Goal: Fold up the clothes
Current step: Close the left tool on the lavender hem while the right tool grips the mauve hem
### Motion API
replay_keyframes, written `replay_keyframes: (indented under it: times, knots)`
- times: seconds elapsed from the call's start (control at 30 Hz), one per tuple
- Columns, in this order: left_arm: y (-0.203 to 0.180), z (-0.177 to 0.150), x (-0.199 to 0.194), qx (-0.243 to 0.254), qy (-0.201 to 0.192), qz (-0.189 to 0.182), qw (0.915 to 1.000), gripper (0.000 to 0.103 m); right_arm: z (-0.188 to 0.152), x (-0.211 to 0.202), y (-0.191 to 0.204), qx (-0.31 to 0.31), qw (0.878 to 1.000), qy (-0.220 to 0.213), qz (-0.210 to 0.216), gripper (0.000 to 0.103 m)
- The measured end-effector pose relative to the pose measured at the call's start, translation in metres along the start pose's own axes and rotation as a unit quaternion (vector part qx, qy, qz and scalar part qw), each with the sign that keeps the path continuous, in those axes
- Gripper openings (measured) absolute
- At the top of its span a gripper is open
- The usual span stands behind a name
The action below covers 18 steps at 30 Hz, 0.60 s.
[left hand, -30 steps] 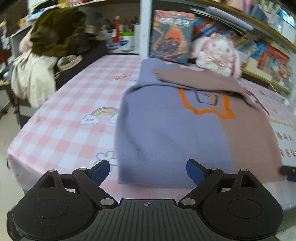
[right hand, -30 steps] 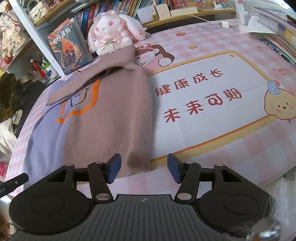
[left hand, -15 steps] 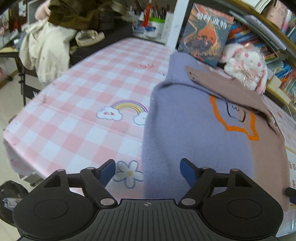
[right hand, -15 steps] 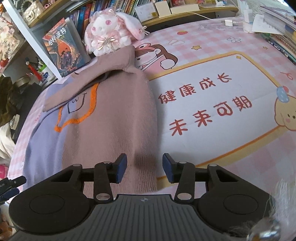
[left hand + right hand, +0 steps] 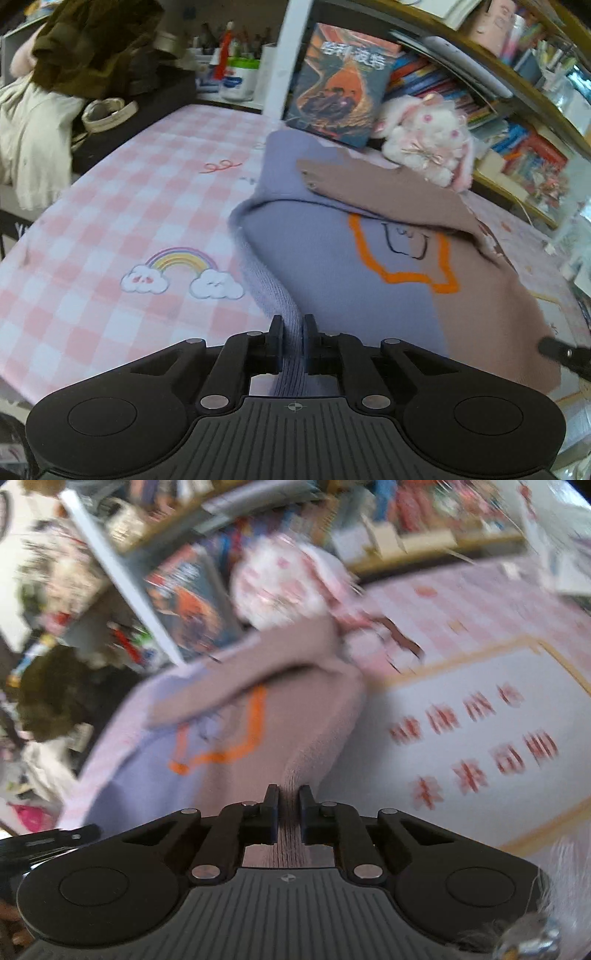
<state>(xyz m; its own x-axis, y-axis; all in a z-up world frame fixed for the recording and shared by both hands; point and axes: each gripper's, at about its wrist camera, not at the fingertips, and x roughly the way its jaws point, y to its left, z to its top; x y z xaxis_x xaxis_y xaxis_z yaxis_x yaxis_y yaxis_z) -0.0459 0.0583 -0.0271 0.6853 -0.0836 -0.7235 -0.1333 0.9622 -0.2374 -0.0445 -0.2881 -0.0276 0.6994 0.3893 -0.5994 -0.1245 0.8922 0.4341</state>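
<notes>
A knitted sweater (image 5: 343,273), lilac on its left half and dusty pink on its right with an orange outline on the chest, lies on the pink checked tablecloth (image 5: 92,236). One pink sleeve is folded across its top. My left gripper (image 5: 294,332) is shut on the lilac bottom-left hem corner, which is lifted off the table. In the blurred right wrist view the sweater (image 5: 236,738) shows again, and my right gripper (image 5: 288,805) is shut on its pink bottom-right hem corner, also raised.
A white plush rabbit (image 5: 428,140) and a standing book (image 5: 340,81) sit right behind the sweater, with bookshelves (image 5: 517,110) beyond. A chair heaped with clothes (image 5: 55,74) stands at the left. A printed mat with red characters (image 5: 480,738) lies right of the sweater.
Both grippers went from open to shut on the sweater's bottom hem corners and began lifting them; the right wrist view is now motion-blurred.
</notes>
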Motion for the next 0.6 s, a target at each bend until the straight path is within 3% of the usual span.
replay_keyframes:
  times: [0.1,0.17,0.3,0.43,0.47,0.5,0.53,0.6]
  knots:
    - [0.011,-0.002,0.006,-0.033,0.022,-0.001,0.9992,0.024,0.001,0.01,-0.002,0.009,0.999,0.026,-0.019,0.01]
    - [0.019,-0.003,0.007,-0.058,0.036,-0.006,0.9976,0.048,-0.001,0.017,-0.011,0.032,0.998,0.048,-0.034,0.011]
    - [0.027,-0.007,0.01,-0.089,0.047,-0.025,0.9946,0.051,-0.006,0.022,-0.03,0.077,0.993,0.071,-0.053,0.026]
    - [0.034,-0.01,0.013,-0.119,0.058,-0.043,0.9903,0.047,-0.007,0.023,-0.038,0.104,0.991,0.075,-0.037,0.029]
    - [0.034,-0.01,0.014,-0.118,0.062,-0.047,0.99,0.041,-0.007,0.023,-0.039,0.105,0.991,0.078,-0.034,0.025]
    - [0.033,-0.01,0.015,-0.115,0.066,-0.051,0.9898,0.031,-0.008,0.024,-0.039,0.108,0.99,0.082,-0.031,0.014]
    - [0.033,-0.012,0.016,-0.119,0.071,-0.054,0.9888,0.013,-0.009,0.025,-0.041,0.113,0.99,0.086,-0.027,0.011]
    - [0.035,-0.015,0.017,-0.127,0.077,-0.057,0.9872,0.009,-0.01,0.023,-0.042,0.117,0.989,0.088,-0.023,0.01]
